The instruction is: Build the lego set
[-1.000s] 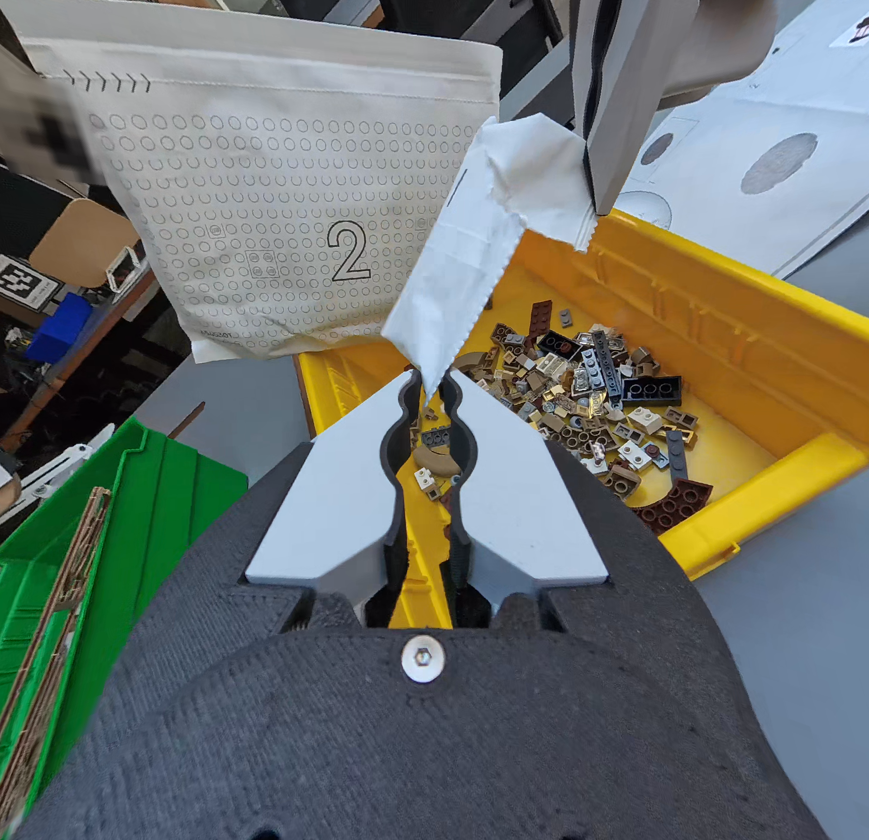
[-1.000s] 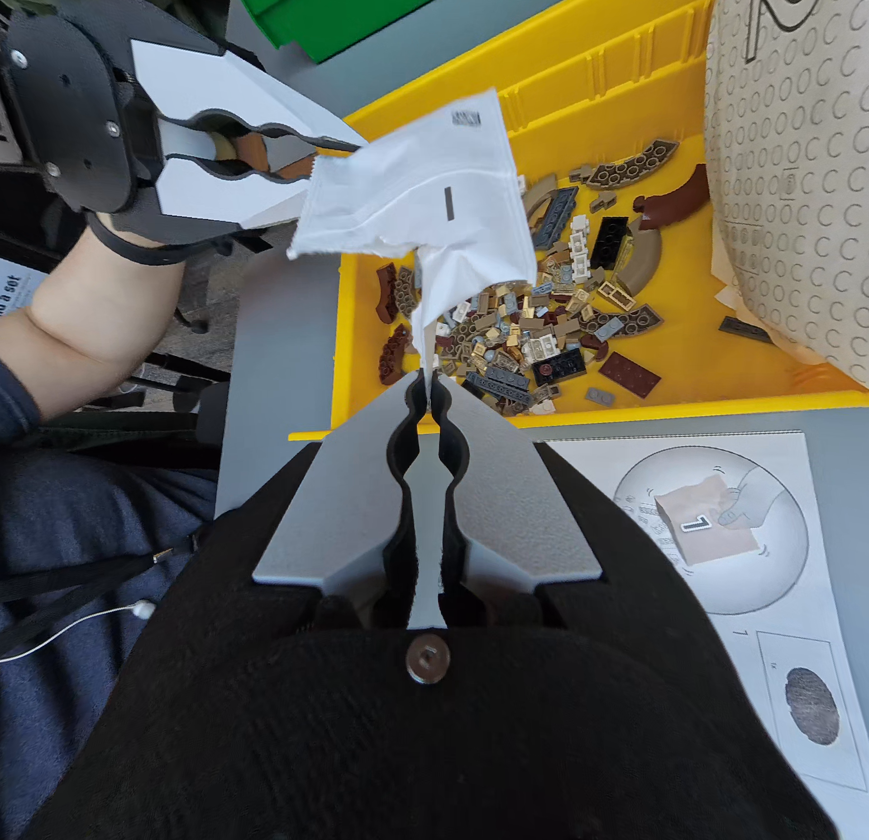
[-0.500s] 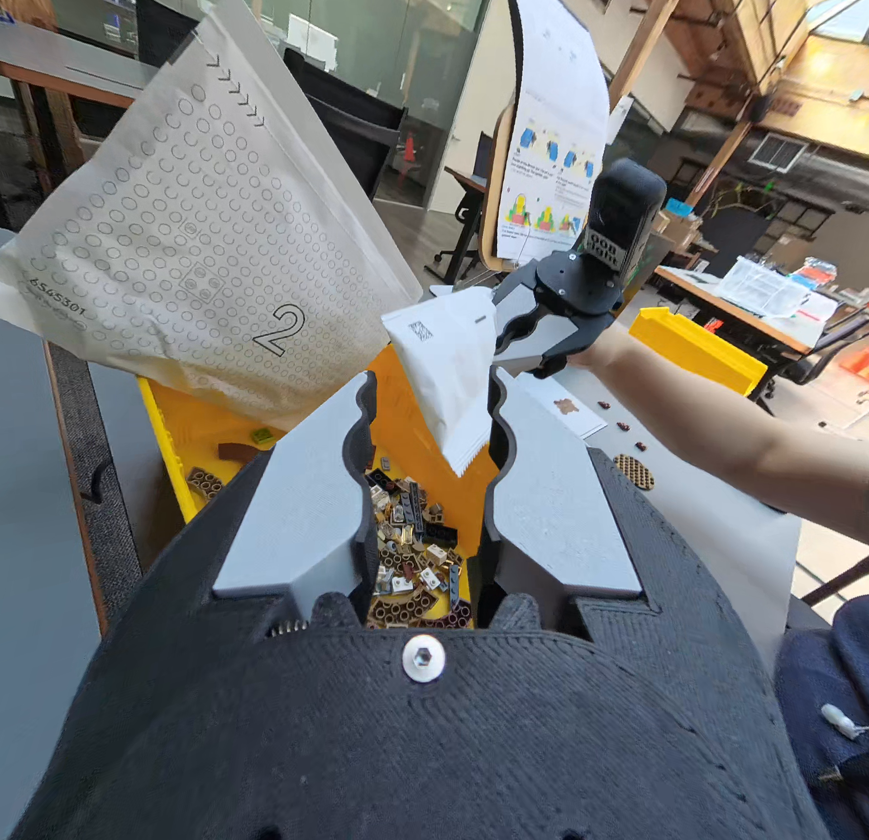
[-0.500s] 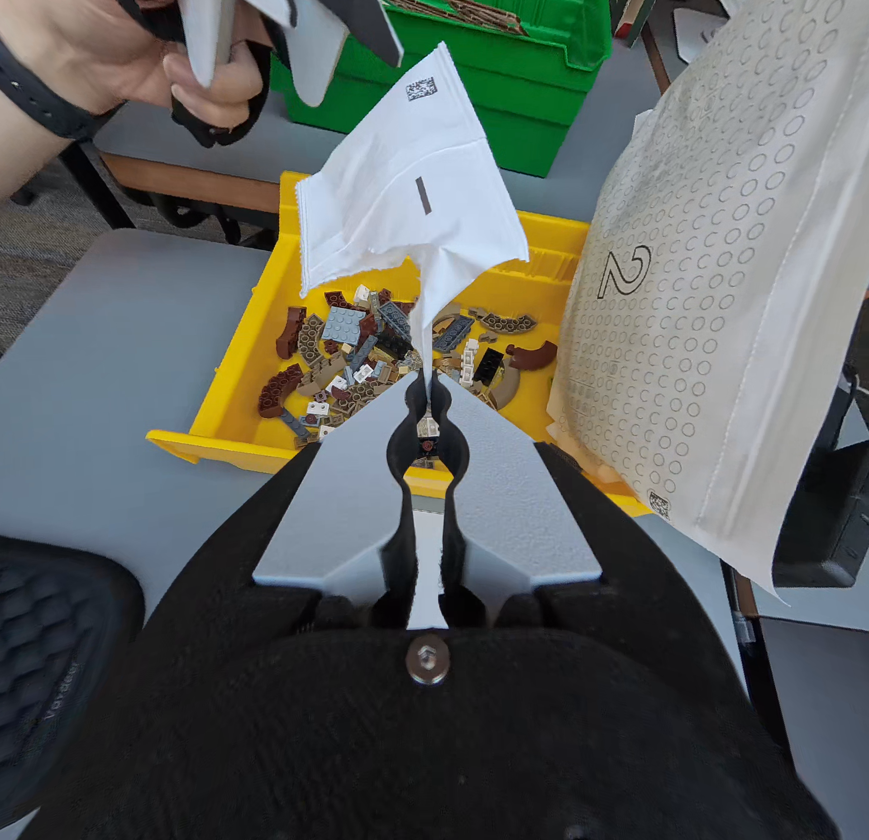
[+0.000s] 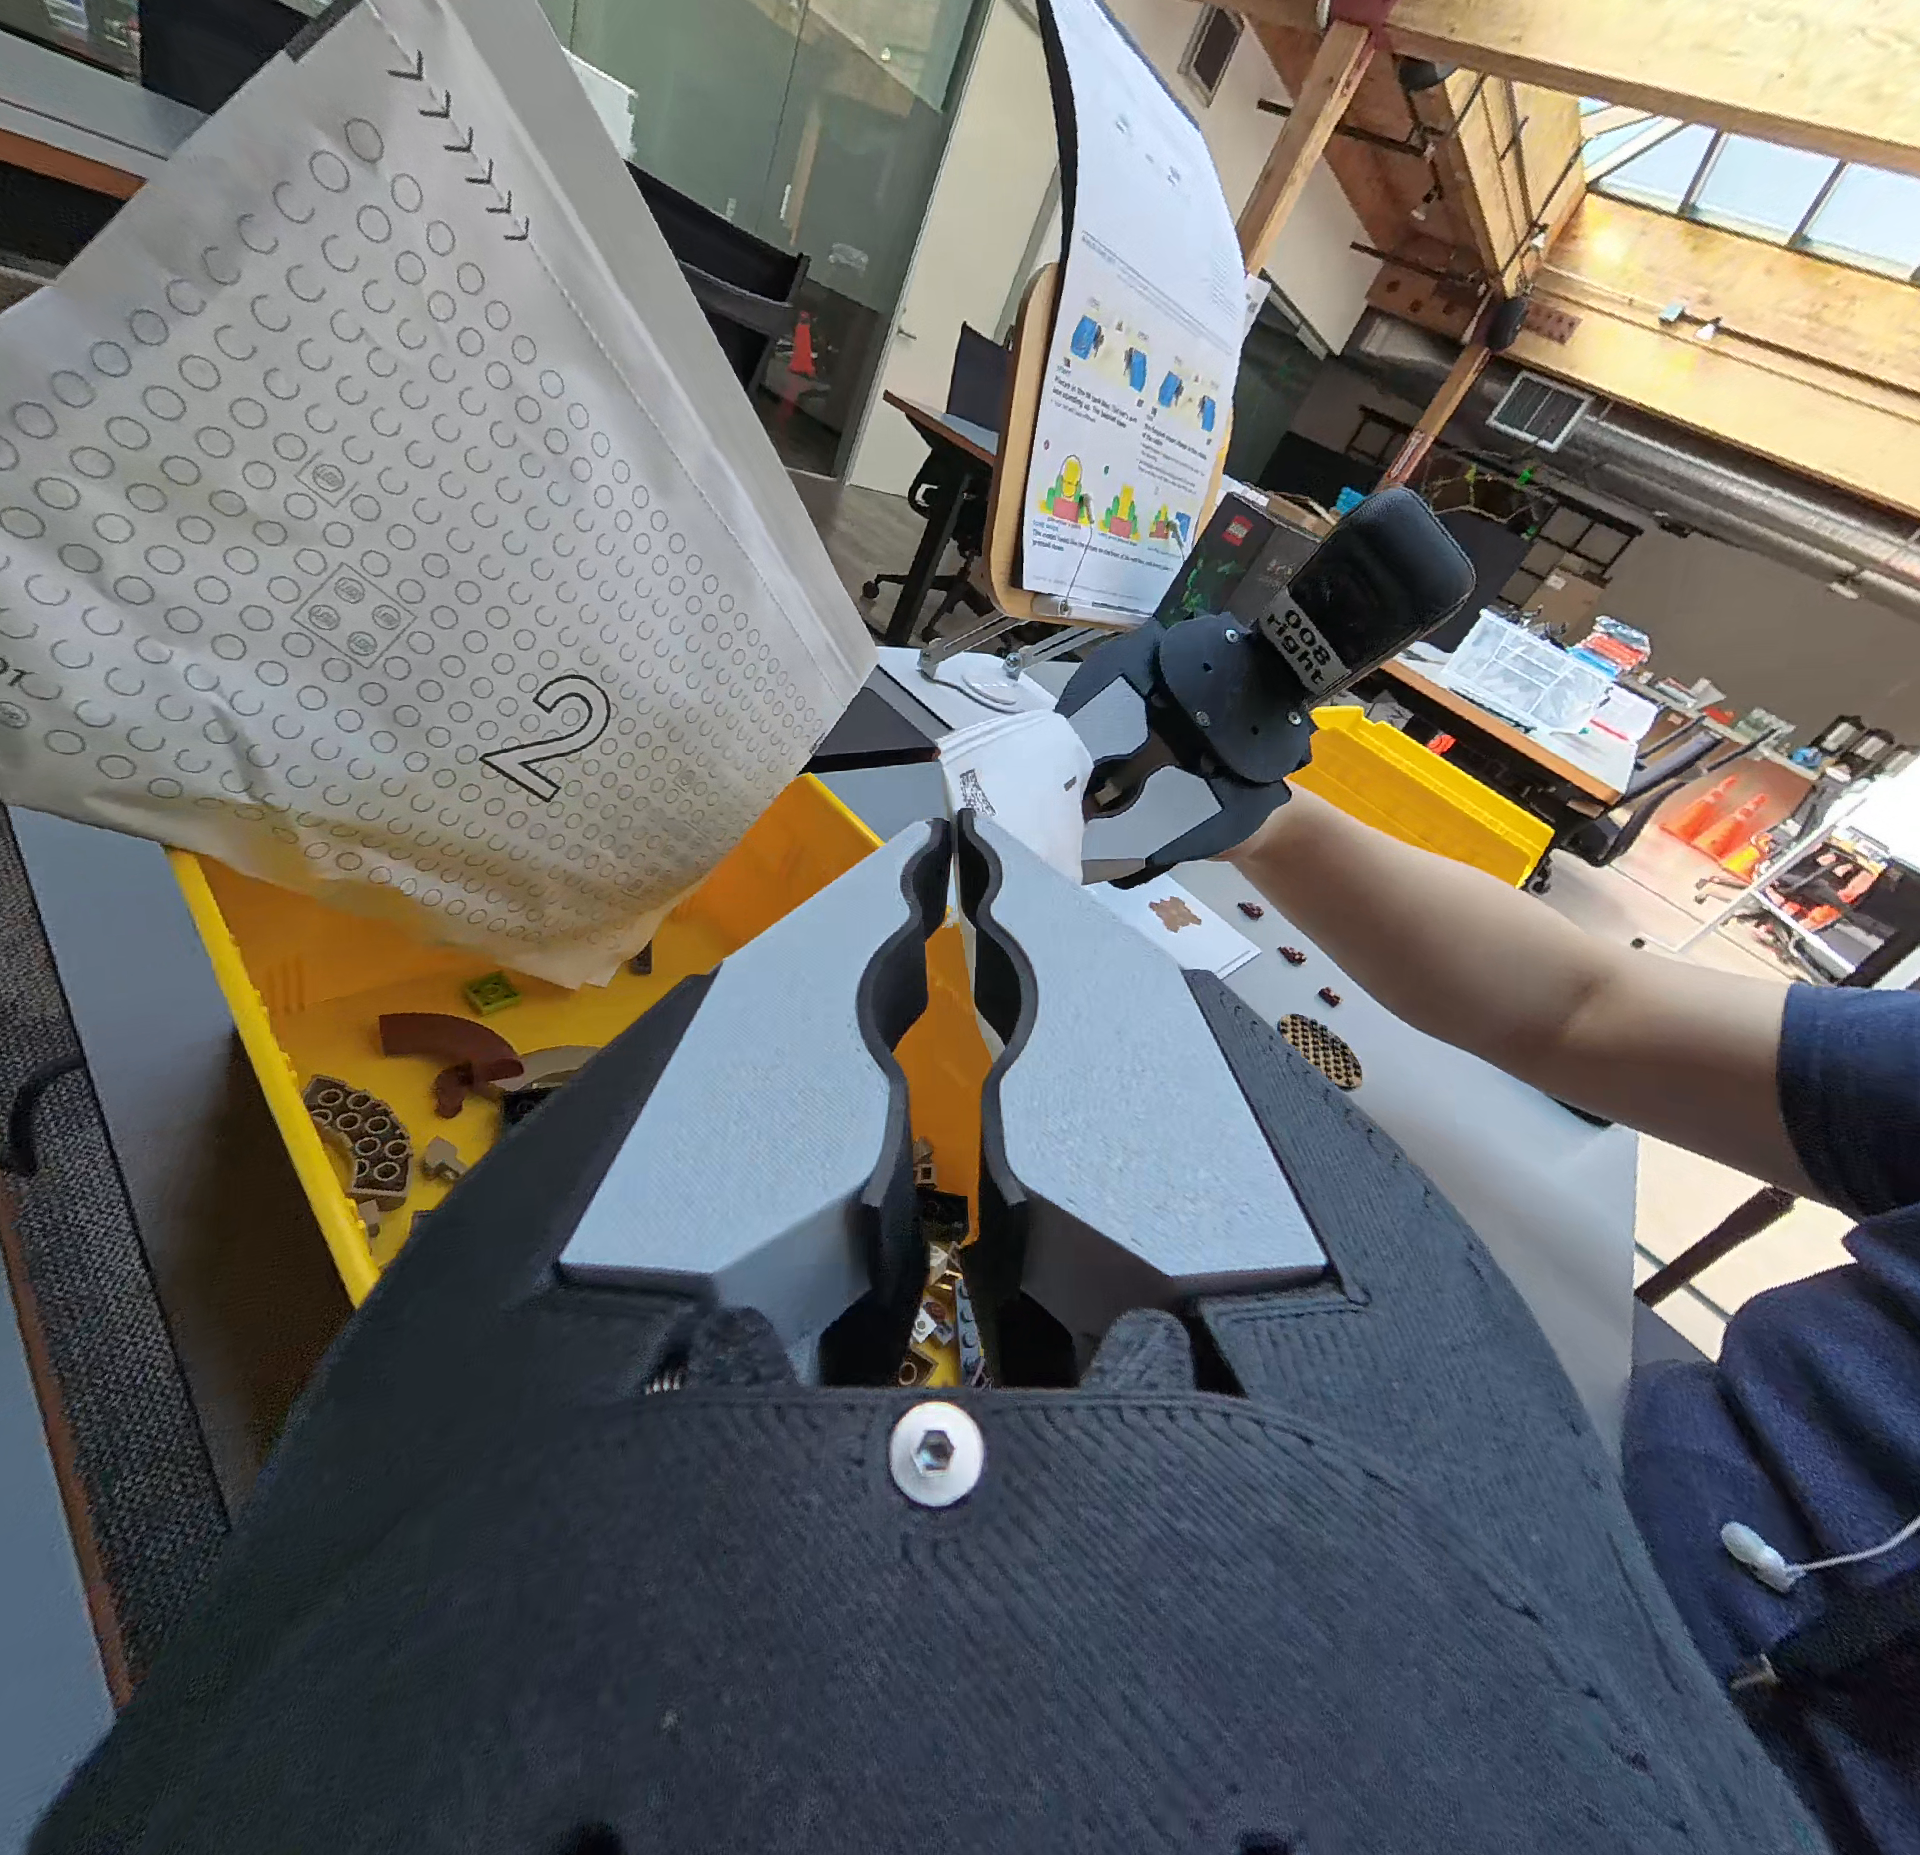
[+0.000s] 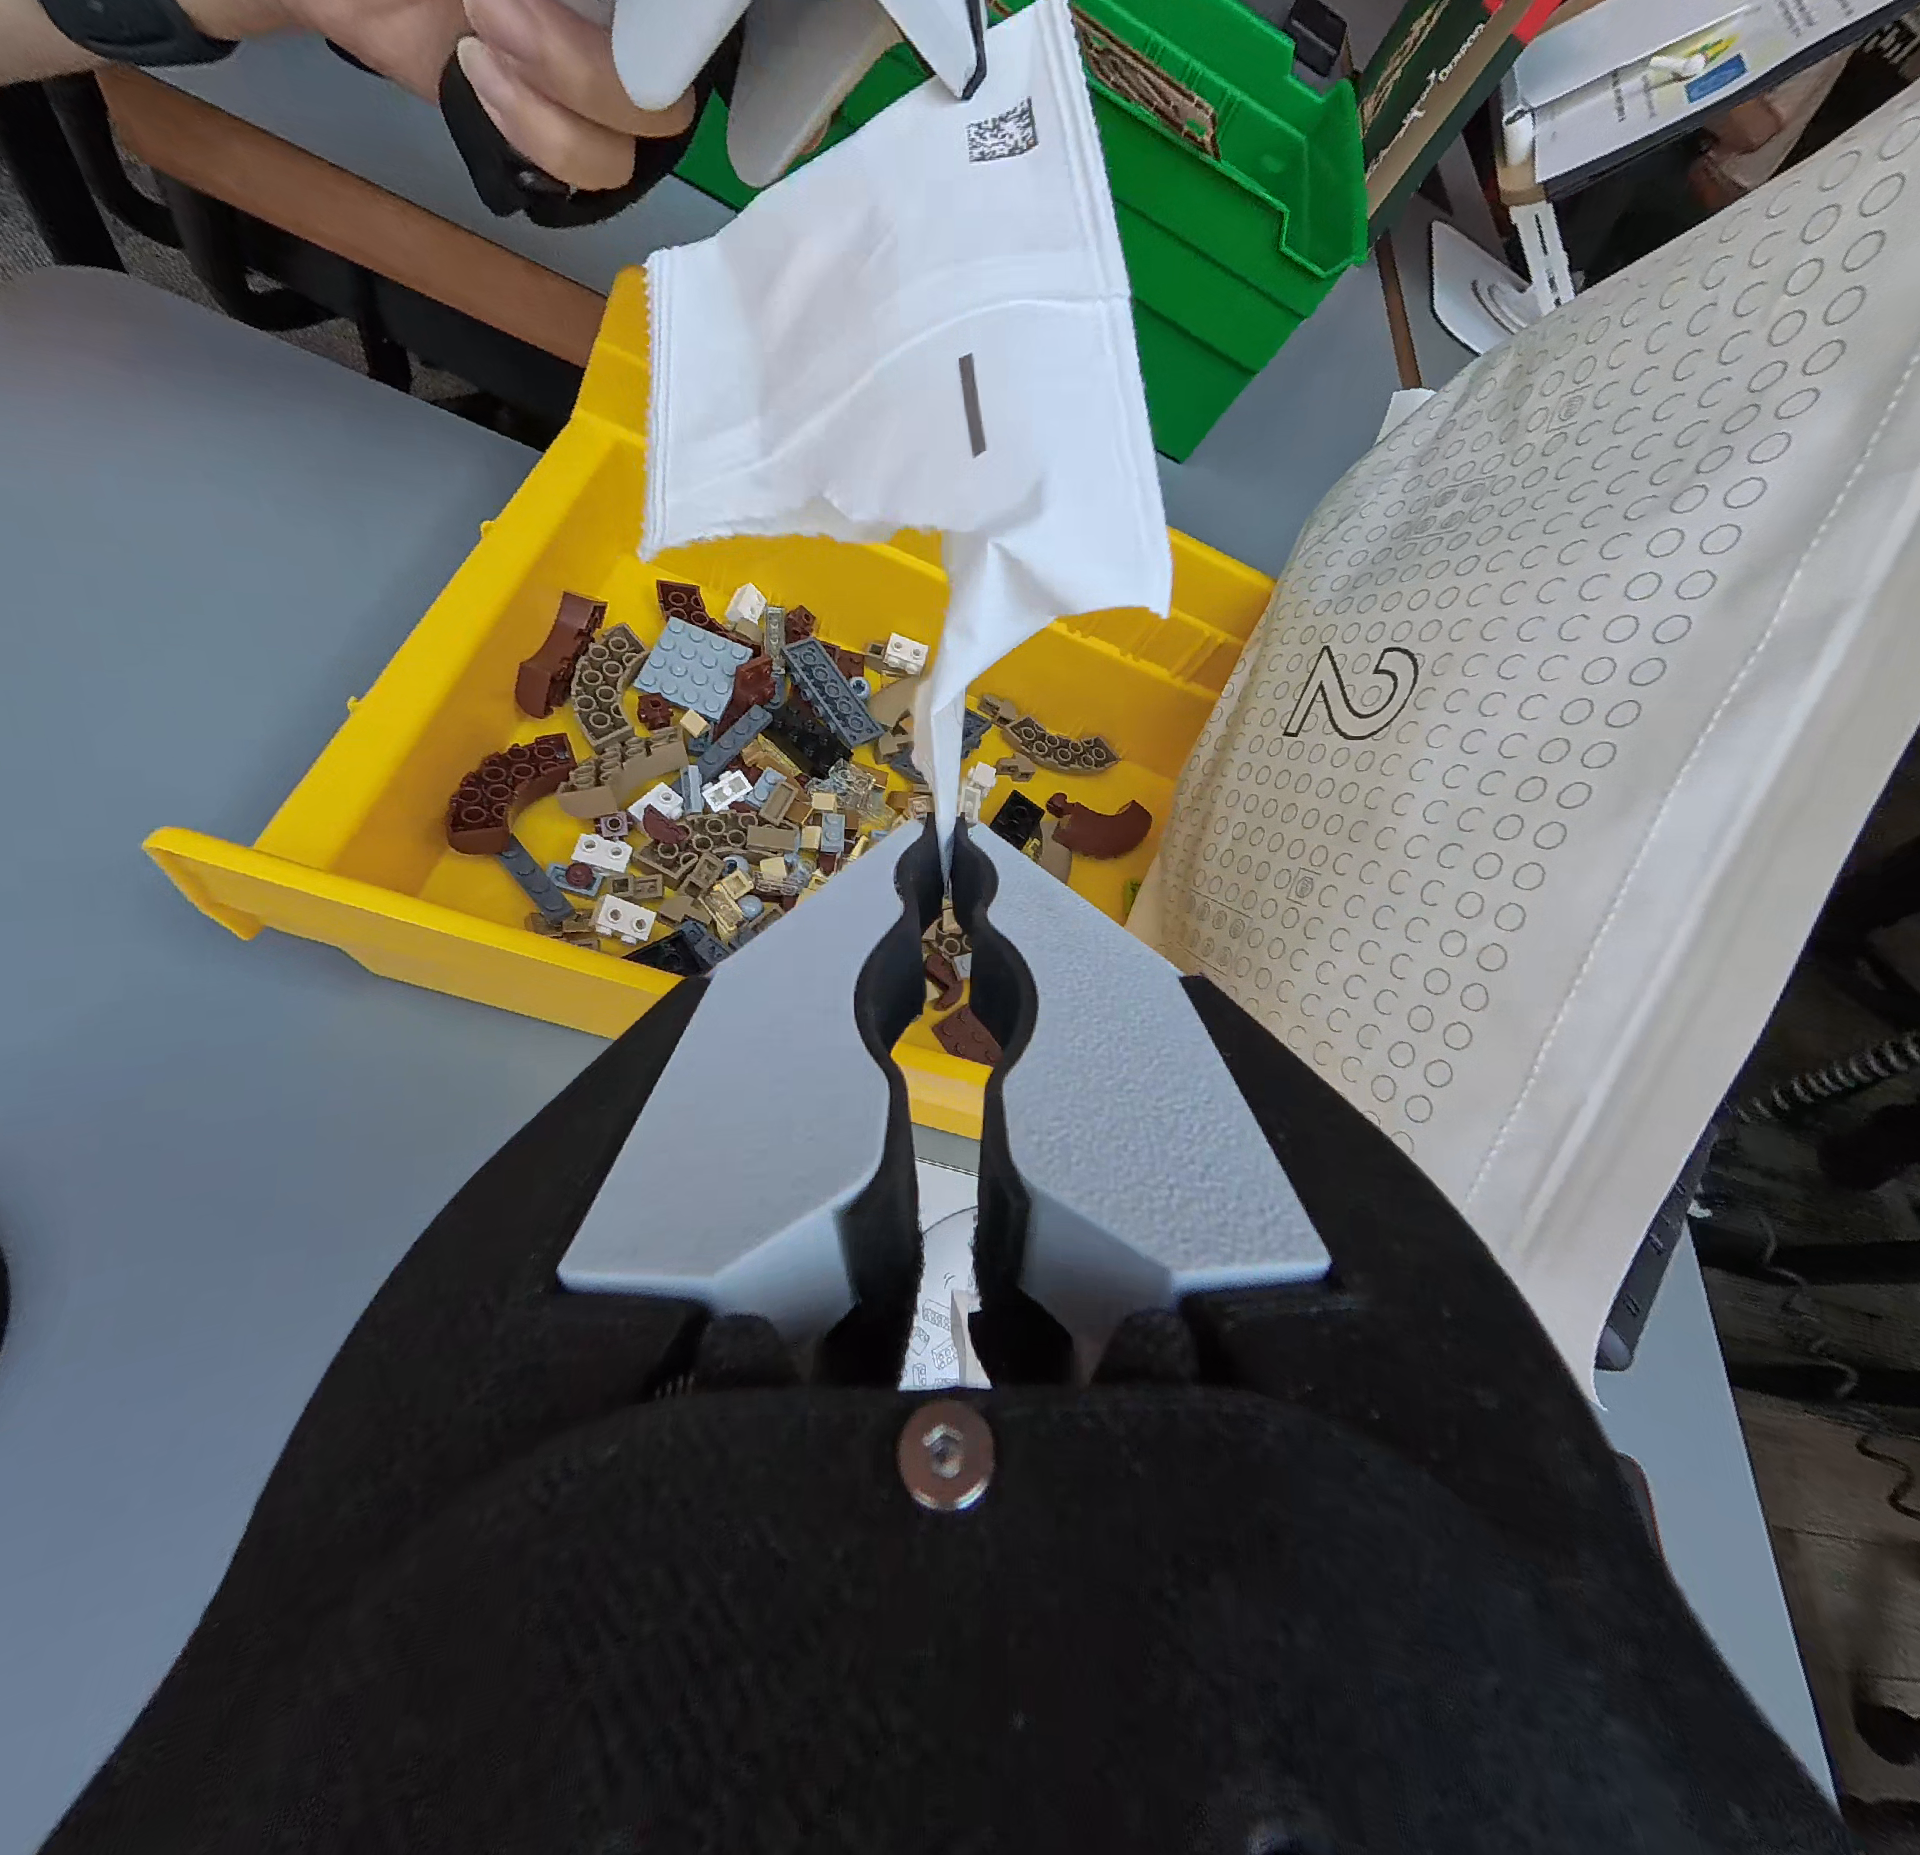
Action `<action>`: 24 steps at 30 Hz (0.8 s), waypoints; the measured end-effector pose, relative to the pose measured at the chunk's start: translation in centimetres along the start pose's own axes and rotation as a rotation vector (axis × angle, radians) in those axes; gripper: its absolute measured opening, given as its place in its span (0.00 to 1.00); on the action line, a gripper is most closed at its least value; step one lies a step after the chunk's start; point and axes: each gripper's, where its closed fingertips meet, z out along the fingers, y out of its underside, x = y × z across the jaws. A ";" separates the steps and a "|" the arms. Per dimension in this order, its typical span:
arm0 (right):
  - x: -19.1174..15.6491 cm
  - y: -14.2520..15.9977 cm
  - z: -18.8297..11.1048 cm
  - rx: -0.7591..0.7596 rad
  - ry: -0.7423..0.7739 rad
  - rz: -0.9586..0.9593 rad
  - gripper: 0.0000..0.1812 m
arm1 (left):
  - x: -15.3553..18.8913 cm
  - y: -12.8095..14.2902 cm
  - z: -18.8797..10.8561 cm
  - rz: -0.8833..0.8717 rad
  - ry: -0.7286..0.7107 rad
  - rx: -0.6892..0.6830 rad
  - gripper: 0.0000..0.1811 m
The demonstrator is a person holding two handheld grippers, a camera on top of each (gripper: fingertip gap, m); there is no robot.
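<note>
Timber beams point(image 5: 1475, 49), skylights point(image 5: 1756, 195), glass partition point(image 5: 769, 143), grey table point(image 6: 208, 579).

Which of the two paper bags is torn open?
The small white bag held between both hand-held grippers: its lower edge is ragged and gaping. The big dotted bag leaning on the yellow bin looks sealed.

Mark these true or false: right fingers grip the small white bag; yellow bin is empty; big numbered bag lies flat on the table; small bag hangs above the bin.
1. The right gripper has its fingers closed on the small white bag. True.
2. The yellow bin is empty. False: loose lego pieces lie in it.
3. The big numbered bag lies flat on the table. False: it stands leaning at the bin's end.
4. The small bag hangs above the bin. True.
</note>
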 end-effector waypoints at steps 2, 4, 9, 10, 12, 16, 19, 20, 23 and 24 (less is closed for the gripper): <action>0.4 0.1 -0.1 -0.009 0.032 -0.021 0.00 | -0.2 0.4 -0.2 0.027 -0.018 -0.014 0.00; 0.6 0.2 -0.1 -0.015 0.050 -0.036 0.00 | 0.0 0.8 -0.3 0.053 -0.024 -0.022 0.00; 0.0 -0.1 0.3 -0.027 0.037 -0.079 0.00 | 0.3 0.8 -0.6 0.040 -0.013 -0.006 0.00; 0.0 -0.1 0.4 -0.036 0.044 -0.094 0.00 | 0.3 0.7 -0.5 0.026 -0.008 -0.003 0.02; -0.2 -0.1 0.7 -0.053 0.045 -0.110 0.00 | 0.8 0.9 -0.5 0.017 0.031 -0.011 0.00; -0.4 0.5 0.8 -0.061 0.041 -0.067 0.10 | 0.7 1.5 -0.6 0.084 -0.007 -0.043 0.00; -0.5 0.8 -0.1 -0.031 -0.005 -0.005 0.21 | 0.9 2.0 -0.9 0.180 -0.035 -0.062 0.00; -0.4 0.7 -0.5 -0.017 -0.024 0.029 0.21 | 1.1 2.3 -1.0 0.227 -0.042 -0.075 0.00; -1.3 -0.6 -1.7 0.042 -0.132 0.095 0.21 | 1.7 3.4 -1.0 0.379 -0.063 -0.141 0.00; -1.5 -1.1 -1.9 0.052 -0.148 0.098 0.21 | 1.9 3.7 -0.9 0.424 -0.074 -0.161 0.00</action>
